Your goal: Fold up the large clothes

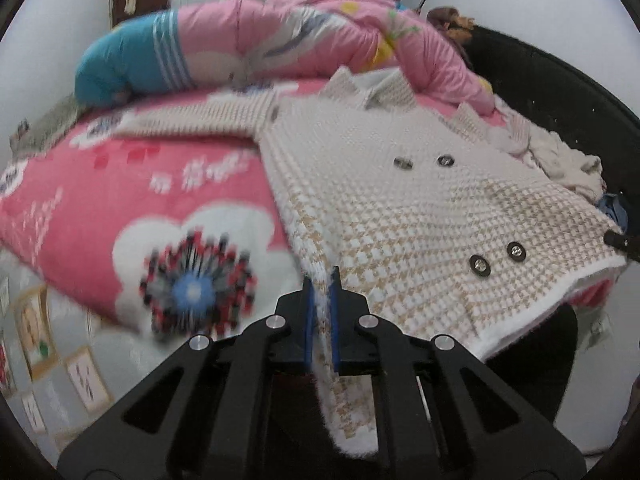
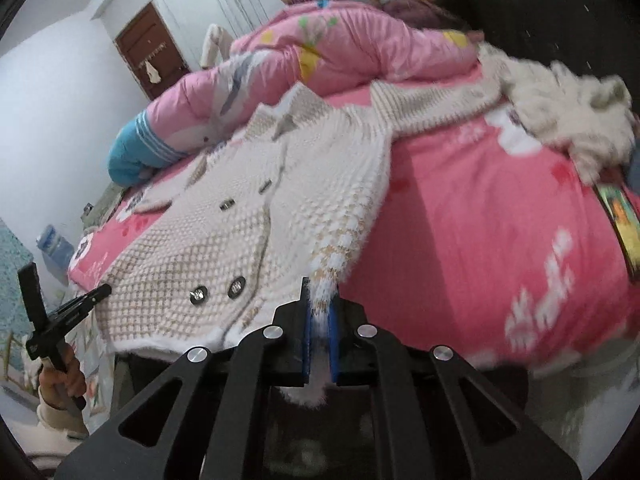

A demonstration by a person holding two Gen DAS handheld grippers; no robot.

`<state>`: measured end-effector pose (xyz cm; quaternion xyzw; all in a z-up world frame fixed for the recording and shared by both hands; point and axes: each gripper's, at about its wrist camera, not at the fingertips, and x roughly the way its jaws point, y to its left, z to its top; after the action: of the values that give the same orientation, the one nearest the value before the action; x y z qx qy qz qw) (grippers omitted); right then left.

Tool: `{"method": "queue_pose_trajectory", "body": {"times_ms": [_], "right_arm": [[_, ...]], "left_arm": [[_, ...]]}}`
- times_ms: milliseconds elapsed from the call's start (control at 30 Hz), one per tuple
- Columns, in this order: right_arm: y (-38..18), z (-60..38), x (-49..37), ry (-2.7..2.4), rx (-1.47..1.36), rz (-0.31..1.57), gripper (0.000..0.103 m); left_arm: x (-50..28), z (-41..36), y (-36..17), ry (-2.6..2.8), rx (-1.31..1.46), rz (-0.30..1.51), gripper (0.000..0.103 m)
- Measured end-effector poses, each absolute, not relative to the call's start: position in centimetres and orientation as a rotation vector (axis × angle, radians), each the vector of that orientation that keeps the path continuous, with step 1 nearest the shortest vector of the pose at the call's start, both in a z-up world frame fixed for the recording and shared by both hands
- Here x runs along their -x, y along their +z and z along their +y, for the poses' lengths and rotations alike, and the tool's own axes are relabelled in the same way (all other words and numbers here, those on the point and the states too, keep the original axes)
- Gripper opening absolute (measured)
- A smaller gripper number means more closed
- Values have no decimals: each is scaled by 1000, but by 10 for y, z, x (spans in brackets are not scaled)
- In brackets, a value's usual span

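The coat (image 1: 420,216) is spread on the bed (image 1: 100,200); its hem corners are clamped by the left claw (image 1: 321,280) and right claw (image 2: 320,292).

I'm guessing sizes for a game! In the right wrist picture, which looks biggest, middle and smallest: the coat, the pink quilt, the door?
1. Coat: it looks biggest, though it is also nearest the camera.
2. Pink quilt.
3. Door: smallest here, but farthest away.

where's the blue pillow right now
The blue pillow lies at the far left end of the bed in the left wrist view, against the pink quilt and beyond the houndstooth coat.
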<state>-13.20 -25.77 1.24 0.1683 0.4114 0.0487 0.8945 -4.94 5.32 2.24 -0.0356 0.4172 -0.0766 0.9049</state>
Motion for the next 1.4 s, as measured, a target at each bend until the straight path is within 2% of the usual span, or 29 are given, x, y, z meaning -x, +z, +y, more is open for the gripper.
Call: {"method": "queue_pose_trajectory", "body": {"times_ms": [67,100,167,200,300,367,400,433,500,567,733,833,933,1133,1167,1333,1400], "right_arm": [[-8,-263,143,86,-369,923,7],[-21,-265,144,78,-366,974,8],[-50,-271,141,-54,-308,1097,17],[-59,-274,139,-120,-262,1135,18],[-61,-281,132,-229,-187,1132,19],[-47,-278,122,-182,-210,1067,33],[-39,-271,115,-149,-203,1018,48],[-33,-263,109,-126,-189,982,54],[-23,-237,89,-27,-142,907,55],[-25,-218,69,54,-125,877,55],[-58,-217,13,181,-207,901,55],[-89,-242,3,108,-233,1004,54],[-87,-267,15,139,-339,999,49],[-48,-247,4,157,-246,919,50],[-48,-238,2,170,-226,906,50],[-74,-202,-43,131,-108,950,50],[-88,-209,-46,61,-89,985,50]], "left_arm": [[60,62,5,-149,93,917,7],[63,66,-8,-139,89,957,13],[65,69,-28,-91,73,1005,14],[63,73,-36,-66,66,1019,16],[56,86,-37,-37,84,1011,20],[48,89,-28,-48,90,971,23],[42,85,-23,-60,86,952,27],[37,81,-18,-79,81,930,30],[23,67,-13,-132,76,900,44],[7,49,-12,-188,78,893,51],[-36,13,-35,-264,91,932,52],[-53,12,-57,-237,94,989,52],[-51,16,-58,-258,98,986,52],[-53,19,-45,-243,91,960,54],[-56,19,-44,-238,94,953,57],[-76,19,-51,-198,106,977,58],[-79,19,-54,-205,113,979,66]]}}
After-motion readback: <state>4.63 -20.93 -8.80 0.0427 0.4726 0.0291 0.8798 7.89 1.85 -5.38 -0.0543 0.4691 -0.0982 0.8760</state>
